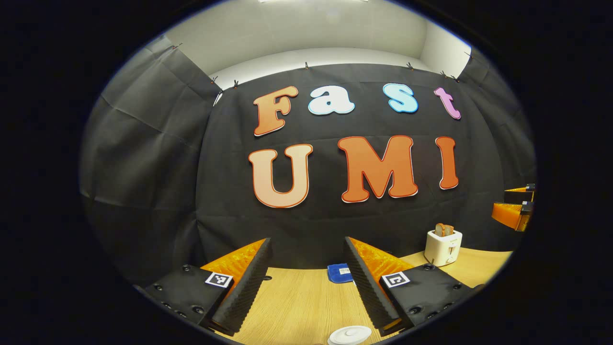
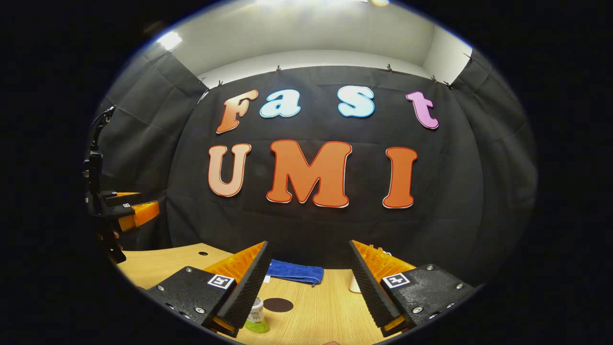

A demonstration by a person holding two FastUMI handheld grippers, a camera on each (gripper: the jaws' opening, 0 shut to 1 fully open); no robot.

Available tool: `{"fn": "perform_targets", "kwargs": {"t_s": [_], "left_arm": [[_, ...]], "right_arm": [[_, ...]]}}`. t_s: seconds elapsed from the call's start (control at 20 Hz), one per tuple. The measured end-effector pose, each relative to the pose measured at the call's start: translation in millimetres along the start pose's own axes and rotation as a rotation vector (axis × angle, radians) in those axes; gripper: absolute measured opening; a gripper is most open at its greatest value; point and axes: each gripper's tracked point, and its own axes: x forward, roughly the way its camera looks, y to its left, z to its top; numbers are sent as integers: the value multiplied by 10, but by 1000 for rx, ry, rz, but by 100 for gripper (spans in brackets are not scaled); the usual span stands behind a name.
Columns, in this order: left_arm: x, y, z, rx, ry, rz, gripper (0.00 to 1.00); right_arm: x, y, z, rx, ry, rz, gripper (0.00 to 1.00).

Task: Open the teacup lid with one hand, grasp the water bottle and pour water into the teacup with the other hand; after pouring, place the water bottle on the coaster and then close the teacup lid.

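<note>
Both my grippers, left (image 1: 306, 282) and right (image 2: 306, 285), gape, holding nothing. Teacup lid (image 1: 349, 335) low ahead of left; I judge it light, slippery, pinch knob. Water bottle (image 2: 257, 317) beside right's left finger, coaster (image 2: 278, 304) near; squeeze body.

black cloth wall (image 1: 158, 167) hung in creased panels, clipped along its top edge and folding round both sides of the booth. above it, a pale plaster wall (image 1: 306, 33) meeting a white ceiling; bright ceiling light (image 2: 297, 4) at the upper edge of the right gripper view. light wood-grain table (image 1: 297, 306) abutting the cloth, with a small round hole (image 2: 203, 252) near its left rear corner.
</note>
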Motion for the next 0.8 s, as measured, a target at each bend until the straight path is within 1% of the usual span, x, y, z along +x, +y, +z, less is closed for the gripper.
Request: {"fn": "perform_targets", "kwargs": {"t_s": [0.2,0.35,0.5,0.7,0.8], "left_arm": [[-18,5,14,-5,-7,1,96],[-18,-13,-43,-8,1,-2,96],[-37,-56,-128,-6,15,-12,96],[-74,-121,-207,8,20,-31,96],[-92,-182,-278,0,25,-51,96]], "right_arm": [[-5,5,5,2,-2,0,96],[-21,51,-46,12,1,18,96],[-24,73,-135,22,19,24,96],[-65,172,-273,48,39,62,97],[-77,178,-386,46,54,68,96]]}}
